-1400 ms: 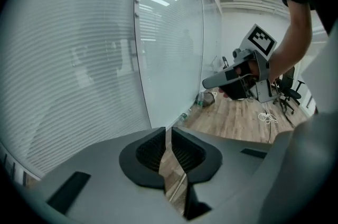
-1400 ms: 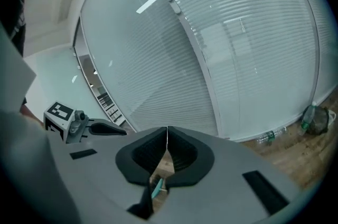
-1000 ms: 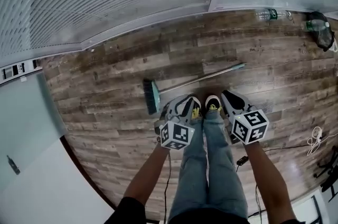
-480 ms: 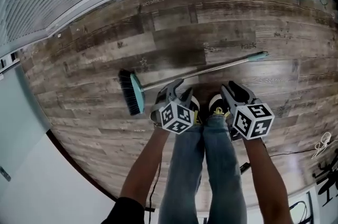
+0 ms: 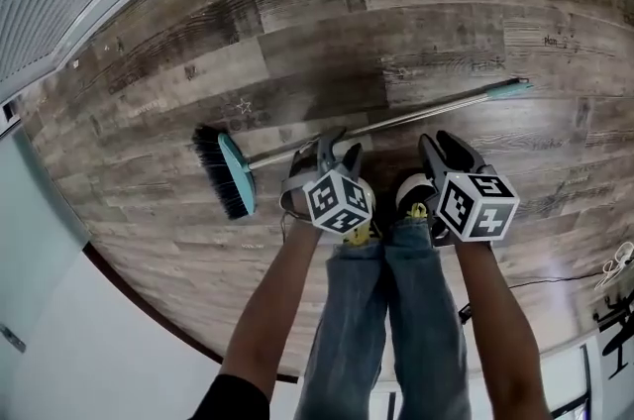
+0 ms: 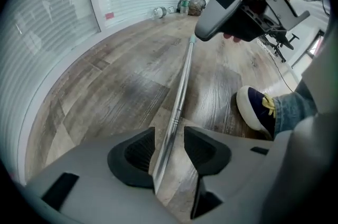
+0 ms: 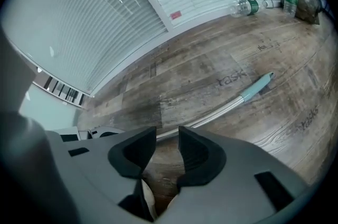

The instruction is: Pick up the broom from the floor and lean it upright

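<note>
The broom lies flat on the wooden floor, its black-bristled teal head (image 5: 224,176) at the left. Its metal handle (image 5: 416,118) runs right to a teal tip (image 5: 510,90). My left gripper (image 5: 335,151) points steeply down over the handle near the head end. In the left gripper view the handle (image 6: 182,85) passes between the jaws of my left gripper (image 6: 169,138), which are opening; the pads stand clear of it. My right gripper (image 5: 443,146) hangs open just short of the handle (image 7: 222,109), with nothing between the jaws of my right gripper (image 7: 167,146).
The person's shoes (image 5: 416,193) stand directly behind the handle, under both grippers. Plastic bottles (image 7: 244,6) and a bag lie by the blind-covered wall at the far right. Cables (image 5: 619,260) trail at the right edge. A white wall base curves along the lower left.
Both grippers have dropped toward the floor and their jaws have gone from shut to open. The left one now straddles the handle. The head has bent lower, so the broom looks nearer.
</note>
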`<state>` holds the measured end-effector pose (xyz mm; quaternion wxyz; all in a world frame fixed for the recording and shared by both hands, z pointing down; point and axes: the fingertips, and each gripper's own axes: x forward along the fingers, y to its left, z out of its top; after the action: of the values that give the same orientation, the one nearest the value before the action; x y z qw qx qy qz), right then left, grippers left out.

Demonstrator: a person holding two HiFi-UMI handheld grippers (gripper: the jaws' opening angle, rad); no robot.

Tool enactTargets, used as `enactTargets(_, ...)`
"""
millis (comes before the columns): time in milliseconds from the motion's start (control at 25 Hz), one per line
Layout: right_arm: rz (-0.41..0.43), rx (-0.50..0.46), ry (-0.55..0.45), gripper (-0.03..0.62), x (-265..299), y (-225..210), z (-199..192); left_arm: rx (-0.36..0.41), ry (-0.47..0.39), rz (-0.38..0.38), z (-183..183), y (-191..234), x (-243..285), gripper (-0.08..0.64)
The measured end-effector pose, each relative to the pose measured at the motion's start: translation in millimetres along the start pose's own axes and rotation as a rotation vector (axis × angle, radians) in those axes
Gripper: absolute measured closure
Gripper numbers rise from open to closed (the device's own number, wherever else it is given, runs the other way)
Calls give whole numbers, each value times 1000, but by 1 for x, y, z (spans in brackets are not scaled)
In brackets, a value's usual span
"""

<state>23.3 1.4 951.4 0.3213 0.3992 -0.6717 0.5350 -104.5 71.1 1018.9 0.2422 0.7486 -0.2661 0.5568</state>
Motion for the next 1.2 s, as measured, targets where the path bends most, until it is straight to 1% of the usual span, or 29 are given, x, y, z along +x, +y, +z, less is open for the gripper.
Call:
enactTargets(80,-17,15,4,456,6,-7,-6,-2,13,-1,-3,-2,6,379)
enactTargets(200,-34,50,4,456,15,-15,-14,18,36,1,-7,-5,12,380)
enactTargets(360,-53,95,-13,451,29,-25,-18,22,51,4,-9,-4,20,405)
enactTargets(440,-61,131,-14,445,34,-29,-18,21,52,6,-10,-2,23,423)
enactTargets(600,-67,222,-23,434,46,-38,-19,18,47,-8,-10,0,26,425)
enactTargets(760,-71,251,-30,434,49,-43,-17,36,59,-12,-9,-1,26,435)
enactTargets(840,-69,273,-38,434,52,-46,-16,63,62,-8,-8,-1,28,446)
enactTargets(960,-67,318,-37,433,54,-44,-21,122,52,4,-11,-2,22,457)
enactTargets(1040,-55,326,-48,431,53,-42,-16,123,24,22,-7,1,18,459)
enactTargets(1200,6,347,-85,428,50,-37,-14,111,-27,44,-4,0,8,460)
